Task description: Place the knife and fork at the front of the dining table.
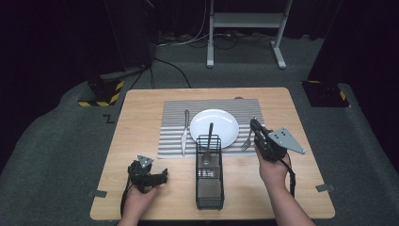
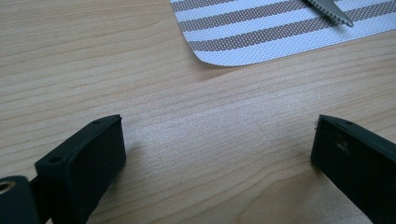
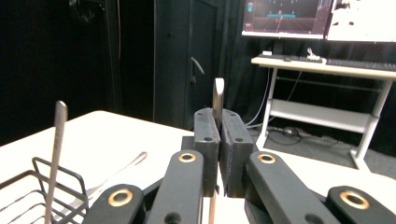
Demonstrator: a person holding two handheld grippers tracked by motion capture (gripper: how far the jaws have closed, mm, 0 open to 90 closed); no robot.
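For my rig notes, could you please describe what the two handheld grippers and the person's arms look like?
Both are black. The right gripper carries a grey three-cornered plate with small holes, linkage arms with brass-coloured pivot rings and a black cable. The left gripper has a smaller grey plate, blocky black jaws and a black cable. The forearms are bare, with no sleeves.

Your left gripper hangs low over the bare wooden table, its two black jaws spread wide with nothing between them. Ahead lies the rounded corner of the striped placemat, and on it the serrated tip of a knife.
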